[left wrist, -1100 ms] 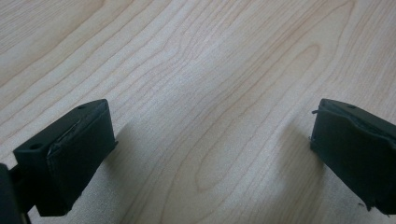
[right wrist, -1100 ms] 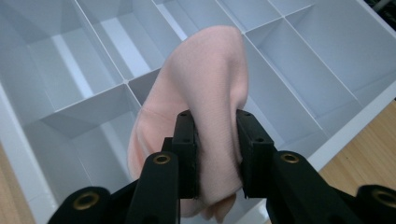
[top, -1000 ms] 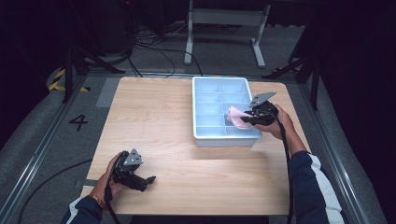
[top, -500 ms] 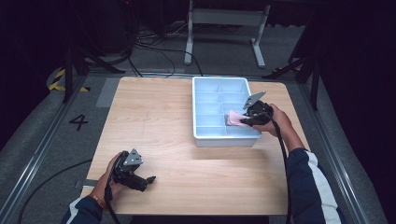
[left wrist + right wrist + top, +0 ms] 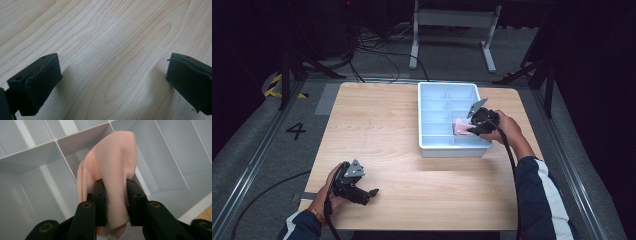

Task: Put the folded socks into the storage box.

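A pale blue divided tray point(image 5: 428, 142) stands on the wooden table point(image 5: 377, 130), right of centre. My right gripper point(image 5: 474, 129) hovers over the tray's right side, shut on a folded pink cloth point(image 5: 461, 126). In the right gripper view the pink cloth point(image 5: 112, 167) is pinched between the black jaws of the right gripper point(image 5: 115, 202), above the tray's compartments point(image 5: 30, 167). My left gripper point(image 5: 364, 194) rests low at the table's front left, held by a hand. In the left gripper view its fingers point(image 5: 37, 82) stand wide apart over bare wood, the left gripper point(image 5: 112, 82) open with nothing between them.
The tray's compartments look bare apart from the cloth. The table's right edge runs close behind the right hand point(image 5: 509, 127). A metal stand point(image 5: 452, 20) and cables point(image 5: 377, 45) lie on the floor beyond the table. A floor mark "4" point(image 5: 296, 131) sits at the left.
The right gripper has carried the pink cloth slightly forward and lower over the tray's right compartments. The left gripper has stayed where it was.
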Available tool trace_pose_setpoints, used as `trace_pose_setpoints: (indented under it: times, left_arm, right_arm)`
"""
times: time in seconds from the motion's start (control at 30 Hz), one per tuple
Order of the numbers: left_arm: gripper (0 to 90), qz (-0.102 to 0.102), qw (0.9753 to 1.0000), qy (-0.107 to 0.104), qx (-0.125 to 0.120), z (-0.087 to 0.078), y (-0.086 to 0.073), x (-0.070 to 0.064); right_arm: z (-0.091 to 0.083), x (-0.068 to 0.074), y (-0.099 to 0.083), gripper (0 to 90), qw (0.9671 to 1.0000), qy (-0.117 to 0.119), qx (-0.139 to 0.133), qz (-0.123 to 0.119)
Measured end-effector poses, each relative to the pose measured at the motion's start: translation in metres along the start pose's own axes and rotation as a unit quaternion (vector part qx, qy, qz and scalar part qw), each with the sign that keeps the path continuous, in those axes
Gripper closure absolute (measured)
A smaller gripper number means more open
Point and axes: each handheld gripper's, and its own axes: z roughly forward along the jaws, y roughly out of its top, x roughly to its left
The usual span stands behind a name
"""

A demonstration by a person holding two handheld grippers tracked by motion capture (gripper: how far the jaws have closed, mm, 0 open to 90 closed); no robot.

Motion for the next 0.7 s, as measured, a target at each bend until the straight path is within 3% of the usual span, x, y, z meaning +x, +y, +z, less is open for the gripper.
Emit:
trace_pose_setpoints:
  times: [0.03,0.13,0.33,0.43,0.7]
  left_arm:
    - [0.0,0.0,1.0,0.0,0.0,0.0,0.0,0.0]
    - [0.0,0.0,1.0,0.0,0.0,0.0,0.0,0.0]
    - [0.0,0.0,1.0,0.0,0.0,0.0,0.0,0.0]
    - [0.0,0.0,1.0,0.0,0.0,0.0,0.0,0.0]
    - [0.0,0.0,1.0,0.0,0.0,0.0,0.0,0.0001]
  right_arm:
    - [-0.0009,0.0005,-0.0009,72.3,0.9999,0.013,-0.004,-0.002]
    - [-0.0014,-0.0003,-0.0019,72.3,0.9998,0.018,-0.002,-0.003]
    - [0.0029,0.0049,0.0033,72.2,0.9994,-0.006,0.018,-0.028]
    - [-0.0008,0.004,0.0005,72.1,0.9999,0.006,0.001,-0.015]
    - [0.0064,0.003,0.0038,72.2,0.9994,0.008,0.025,-0.021]
